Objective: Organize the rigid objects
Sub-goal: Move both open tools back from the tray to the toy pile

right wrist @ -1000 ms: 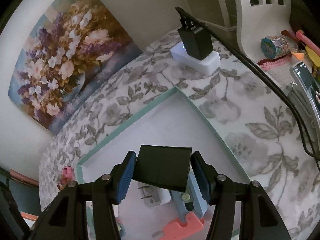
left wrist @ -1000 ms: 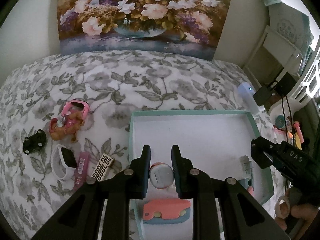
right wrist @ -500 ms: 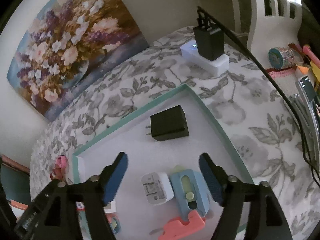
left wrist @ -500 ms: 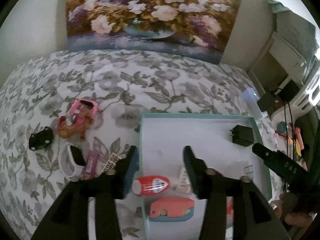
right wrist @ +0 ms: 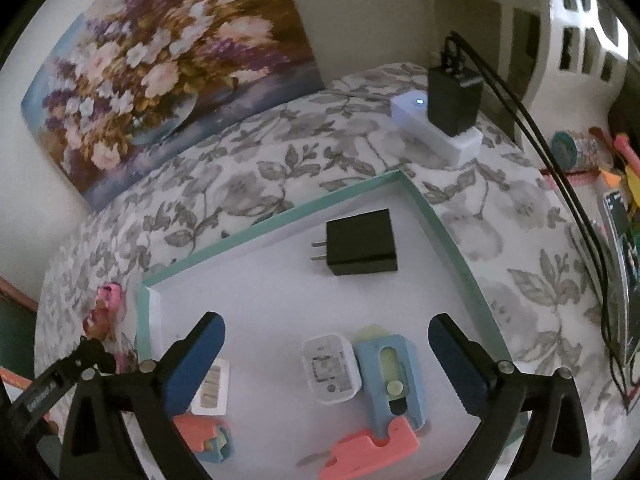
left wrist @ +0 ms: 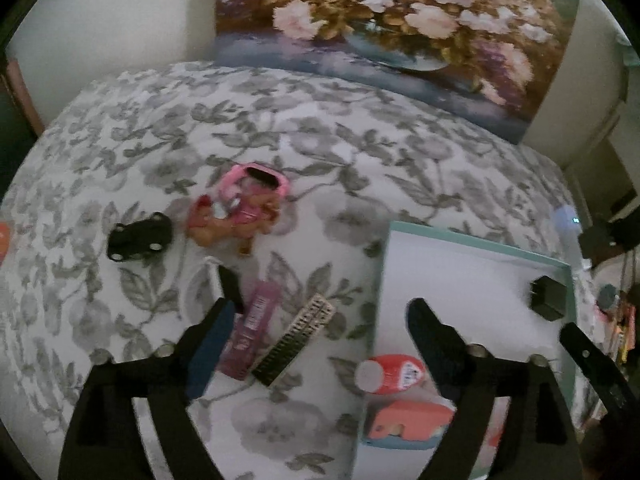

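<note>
My left gripper (left wrist: pixel 320 320) hangs over the floral bedspread just left of the teal-rimmed tray (left wrist: pixel 480 245), its jaws opening and gripping nothing. Below it lie a black-and-white patterned bar (left wrist: pixel 294 342), a pink tube (left wrist: pixel 252 332) and a white watch (left wrist: pixel 218 280). A red-and-white bottle (left wrist: pixel 394 372) rests inside the tray's left edge. My right gripper (right wrist: pixel 328 328) is over the tray (right wrist: pixel 280 224), its jaws opening and also gripping nothing. The black charger (right wrist: pixel 360 242) lies flat beyond it. A white plug (right wrist: pixel 330 372) and a blue cutter (right wrist: pixel 390 380) lie beneath.
A black toy car (left wrist: pixel 138 236), a toy horse (left wrist: pixel 224 224) and a pink watch (left wrist: pixel 256 178) lie further out on the bed. A white power strip (right wrist: pixel 436 132) with a plugged adapter and cable sits behind the tray. Clutter crowds the right side.
The left gripper let go of the red-and-white bottle in the tray, opened wide and swung left over the bed. The right gripper released the black charger into the tray and opened fully.
</note>
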A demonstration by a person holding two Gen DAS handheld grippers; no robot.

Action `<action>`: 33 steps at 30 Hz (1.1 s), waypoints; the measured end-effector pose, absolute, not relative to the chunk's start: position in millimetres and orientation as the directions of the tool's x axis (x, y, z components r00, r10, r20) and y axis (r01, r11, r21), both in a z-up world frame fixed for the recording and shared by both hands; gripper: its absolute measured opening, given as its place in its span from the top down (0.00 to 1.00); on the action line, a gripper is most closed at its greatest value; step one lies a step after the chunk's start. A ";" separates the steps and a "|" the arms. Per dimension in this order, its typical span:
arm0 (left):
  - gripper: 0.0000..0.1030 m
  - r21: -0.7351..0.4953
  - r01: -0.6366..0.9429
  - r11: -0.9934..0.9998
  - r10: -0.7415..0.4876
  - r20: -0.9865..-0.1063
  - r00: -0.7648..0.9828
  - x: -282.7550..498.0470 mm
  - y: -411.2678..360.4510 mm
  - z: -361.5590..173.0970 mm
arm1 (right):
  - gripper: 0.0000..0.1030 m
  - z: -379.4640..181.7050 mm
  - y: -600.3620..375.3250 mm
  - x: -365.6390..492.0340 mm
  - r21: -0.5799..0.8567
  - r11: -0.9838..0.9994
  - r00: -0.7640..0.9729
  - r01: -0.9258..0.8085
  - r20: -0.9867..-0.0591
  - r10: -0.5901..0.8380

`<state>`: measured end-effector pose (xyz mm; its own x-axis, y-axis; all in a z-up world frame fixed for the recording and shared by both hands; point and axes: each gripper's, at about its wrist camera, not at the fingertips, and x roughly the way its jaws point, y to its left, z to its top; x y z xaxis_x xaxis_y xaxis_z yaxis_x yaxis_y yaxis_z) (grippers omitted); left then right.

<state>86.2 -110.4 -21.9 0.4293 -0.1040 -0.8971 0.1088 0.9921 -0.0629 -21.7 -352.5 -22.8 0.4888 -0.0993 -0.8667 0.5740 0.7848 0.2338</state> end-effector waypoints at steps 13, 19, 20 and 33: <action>0.03 -0.003 0.063 0.998 -0.033 -0.878 0.478 89.6 -97.1 -9.4 | 0.00 -1.2 -316.2 -10.5 0.135 0.861 0.523 0.491 -0.836 -0.167; 0.03 -0.012 0.014 1.000 -0.018 -0.868 0.496 90.4 -83.1 0.0 | 0.00 7.9 -302.5 -6.4 0.184 0.869 0.559 0.459 -0.820 -0.122; 0.03 -0.009 0.007 1.000 -0.011 -0.871 0.491 91.1 -80.8 1.5 | 0.00 8.8 -299.7 -5.7 0.184 0.872 0.562 0.454 -0.818 -0.121; 0.03 -0.076 -0.036 0.996 -0.042 -0.823 0.567 95.8 -30.6 38.0 | 0.00 25.2 -249.1 14.6 0.233 0.907 0.608 0.352 -0.793 -0.032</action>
<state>95.8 -30.6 38.0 0.5669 -0.0422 -0.8227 -0.0358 0.9965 -0.0757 14.6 -249.1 25.2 0.6078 -0.0320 -0.7935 0.3516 0.9067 0.2328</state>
